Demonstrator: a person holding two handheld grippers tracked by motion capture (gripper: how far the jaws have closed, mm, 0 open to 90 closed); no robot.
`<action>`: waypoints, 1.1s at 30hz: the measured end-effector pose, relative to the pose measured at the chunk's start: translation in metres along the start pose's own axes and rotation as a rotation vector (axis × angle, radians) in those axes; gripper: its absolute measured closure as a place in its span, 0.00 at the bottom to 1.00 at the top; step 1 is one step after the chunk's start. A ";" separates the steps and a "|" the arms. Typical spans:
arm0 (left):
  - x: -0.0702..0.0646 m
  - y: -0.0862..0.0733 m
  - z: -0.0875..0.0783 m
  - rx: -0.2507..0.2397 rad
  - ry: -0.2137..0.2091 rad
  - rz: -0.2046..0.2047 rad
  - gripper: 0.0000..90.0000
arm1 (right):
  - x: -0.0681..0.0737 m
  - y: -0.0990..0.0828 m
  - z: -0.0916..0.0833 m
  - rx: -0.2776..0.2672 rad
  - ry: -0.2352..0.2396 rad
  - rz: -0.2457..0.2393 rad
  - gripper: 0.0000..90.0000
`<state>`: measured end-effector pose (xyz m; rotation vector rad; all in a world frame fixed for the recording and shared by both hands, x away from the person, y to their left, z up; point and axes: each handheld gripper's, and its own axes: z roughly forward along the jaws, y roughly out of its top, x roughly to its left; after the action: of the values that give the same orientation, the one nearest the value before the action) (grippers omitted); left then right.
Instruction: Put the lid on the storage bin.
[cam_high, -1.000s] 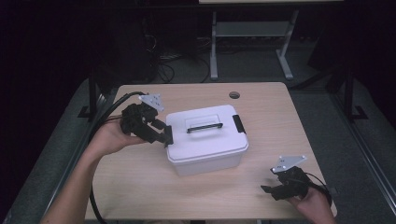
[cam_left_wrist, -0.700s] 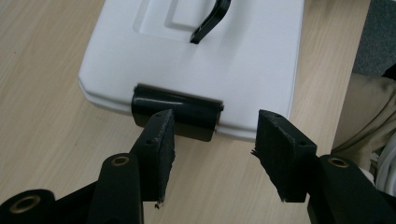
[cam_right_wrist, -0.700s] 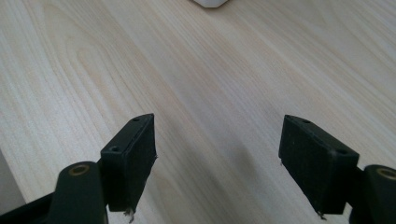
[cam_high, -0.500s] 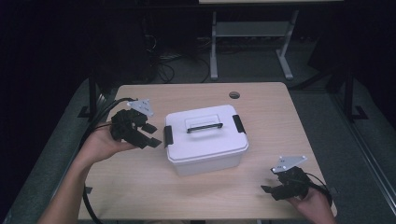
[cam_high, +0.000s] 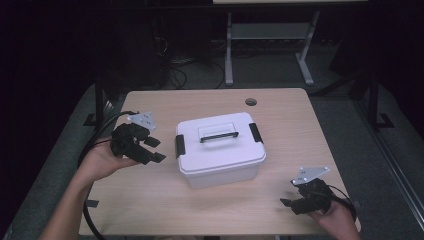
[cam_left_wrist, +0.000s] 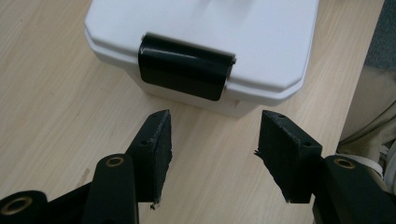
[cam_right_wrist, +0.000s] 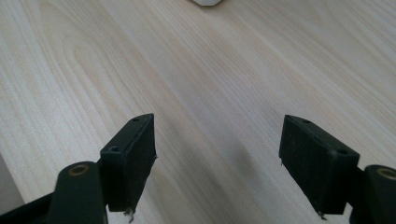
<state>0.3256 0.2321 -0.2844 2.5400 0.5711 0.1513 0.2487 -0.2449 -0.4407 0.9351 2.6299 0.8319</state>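
White plastic box (cam_high: 220, 149) is sitting mid-counter (cam_high: 300, 125); your left hand-held gripper (cam_high: 150, 150) has just been opening, empty, facing its black latch (cam_left_wrist: 186, 66), while your right hand-held gripper (cam_high: 289, 204) is waiting wide open, empty.

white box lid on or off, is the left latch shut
On. The lid sits flat on the white box, and the left latch lies folded down over its rim.

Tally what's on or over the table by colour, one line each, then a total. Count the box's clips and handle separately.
White: 1, the lidded box
Black: 5, the left tongs, the right tongs, the left clip, the right clip and the lid handle
Total: 6
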 end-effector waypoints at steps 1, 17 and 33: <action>0.000 -0.002 0.000 0.000 0.002 -0.001 0.48 | 0.000 0.000 0.000 0.000 0.000 -0.001 0.29; 0.000 -0.027 0.003 0.019 0.002 -0.029 0.47 | 0.001 0.000 0.003 0.011 0.005 -0.002 0.29; 0.000 -0.054 0.019 0.022 -0.019 -0.058 0.46 | 0.001 0.000 0.003 0.010 0.004 -0.003 0.29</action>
<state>0.3097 0.2645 -0.3284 2.5400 0.6415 0.1006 0.2489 -0.2425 -0.4428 0.9329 2.6407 0.8211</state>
